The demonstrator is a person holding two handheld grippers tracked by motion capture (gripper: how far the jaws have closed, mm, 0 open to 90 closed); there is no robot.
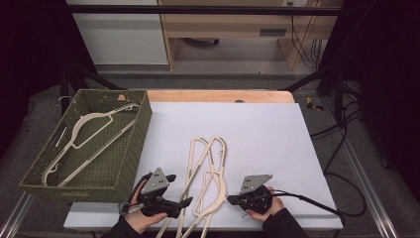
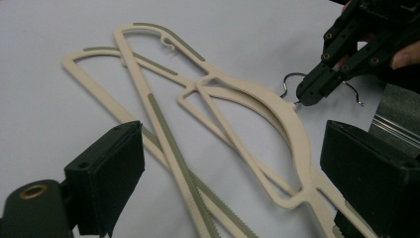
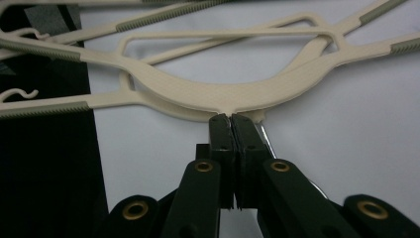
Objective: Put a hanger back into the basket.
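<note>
Your right gripper (image 1: 233, 199) has its jaws pressed tight together at the neck of the top cream plastic hanger with grey-green grip strips (image 1: 210, 171), right where the thin metal hook (image 2: 292, 82) leaves the shoulder curve. Whether the wire itself is pinched between them, I cannot tell; from the right gripper view they look closed with barely a seam. A second cream hanger (image 1: 194, 163) lies crossed under the first, both flat on the white table sheet (image 1: 267, 134).

Your left gripper (image 1: 184, 202) sits with its jaws spread wide and holding nothing, and in the left gripper view the hanger arms run up between them. So the left one is the nearer to the long bars, the right one to the hook.

Here is what matters: the hangers' long axis runs away from you, hook end close to your right hand, bottom bars far up the sheet. The green woven basket (image 1: 133, 148), already holding one cream hanger (image 1: 86, 134), stands off to your left. My guess is that any lift will swing leftwards, pivoting from that neck.
</note>
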